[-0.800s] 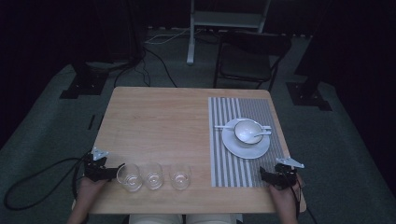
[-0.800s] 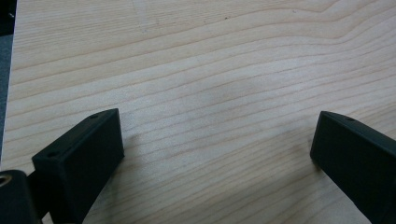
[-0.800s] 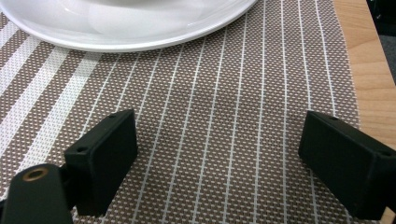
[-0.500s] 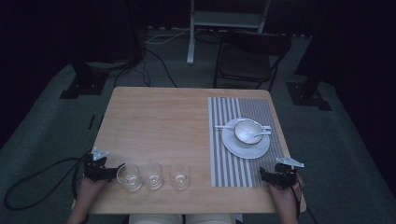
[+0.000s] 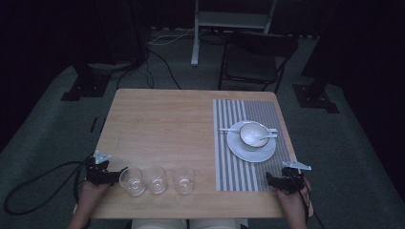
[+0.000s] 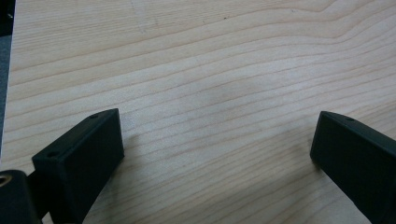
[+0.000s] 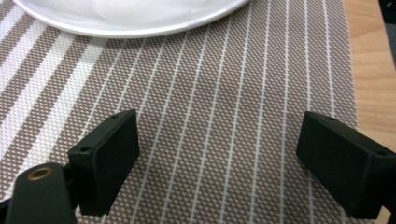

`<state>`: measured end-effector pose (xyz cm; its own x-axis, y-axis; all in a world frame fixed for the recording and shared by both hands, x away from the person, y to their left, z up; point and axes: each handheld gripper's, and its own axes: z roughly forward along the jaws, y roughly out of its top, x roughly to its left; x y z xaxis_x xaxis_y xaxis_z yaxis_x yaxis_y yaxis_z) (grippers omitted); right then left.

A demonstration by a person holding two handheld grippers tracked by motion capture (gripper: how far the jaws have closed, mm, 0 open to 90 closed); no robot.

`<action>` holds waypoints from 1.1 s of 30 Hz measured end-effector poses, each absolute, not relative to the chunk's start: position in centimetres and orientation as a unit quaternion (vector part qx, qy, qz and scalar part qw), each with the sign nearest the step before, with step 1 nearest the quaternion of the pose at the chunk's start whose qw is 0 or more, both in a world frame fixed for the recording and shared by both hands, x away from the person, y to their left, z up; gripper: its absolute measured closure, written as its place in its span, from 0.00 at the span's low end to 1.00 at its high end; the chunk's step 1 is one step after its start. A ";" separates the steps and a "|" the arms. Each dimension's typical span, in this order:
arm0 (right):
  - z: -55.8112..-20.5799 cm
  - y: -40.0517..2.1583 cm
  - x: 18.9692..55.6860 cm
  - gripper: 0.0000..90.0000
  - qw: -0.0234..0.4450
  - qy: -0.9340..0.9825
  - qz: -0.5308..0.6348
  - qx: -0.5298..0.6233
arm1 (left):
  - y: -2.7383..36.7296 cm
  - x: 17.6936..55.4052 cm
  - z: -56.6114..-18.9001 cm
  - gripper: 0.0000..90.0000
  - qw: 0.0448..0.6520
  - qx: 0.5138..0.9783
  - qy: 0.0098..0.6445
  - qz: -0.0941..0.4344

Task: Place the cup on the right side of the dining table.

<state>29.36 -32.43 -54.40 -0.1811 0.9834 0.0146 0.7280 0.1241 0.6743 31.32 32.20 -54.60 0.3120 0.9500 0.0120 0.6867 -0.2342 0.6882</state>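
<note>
Three clear glasses stand in a row near the table's front edge: one at the left (image 5: pixel 132 181), one in the middle (image 5: pixel 156 179) and one at the right (image 5: pixel 184 180). My left gripper (image 5: pixel 119 174) rests just left of the row, open, its jaws wide apart over bare wood (image 6: pixel 215 116). A white plate (image 5: pixel 251 148) carries a white bowl (image 5: pixel 253 133) with a spoon (image 5: pixel 262 138) on the striped placemat (image 5: pixel 239 167). My right gripper (image 5: pixel 271 180) sits at the mat's front right corner, open and empty (image 7: pixel 217 149), with the plate's rim (image 7: pixel 130 23) ahead.
The wooden table (image 5: pixel 162 124) has broad bare room across its middle and left. A dark chair (image 5: pixel 253 57) and a white stand (image 5: pixel 196 33) lie beyond the far edge. A cable (image 5: pixel 38 186) trails on the floor at the left.
</note>
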 end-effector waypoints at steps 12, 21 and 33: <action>-52.6 -31.7 28.4 0.14 0.219 0.730 0.293 0.577 | 32.2 31.3 -54.6 0.03 0.297 0.753 0.543 0.222; -50.4 -31.0 27.9 0.14 0.228 0.730 0.319 0.560 | 32.2 31.3 -54.6 0.03 0.297 0.753 0.543 0.222; -47.2 -30.2 27.8 0.14 0.250 0.726 0.345 0.540 | 32.2 31.3 -54.6 0.03 0.296 0.754 0.543 0.222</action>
<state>27.84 -30.24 -47.16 -0.2930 0.9561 0.0098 0.6112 0.1793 0.7709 31.31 32.19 -54.60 0.3117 0.9501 0.0126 0.6869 -0.2344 0.6879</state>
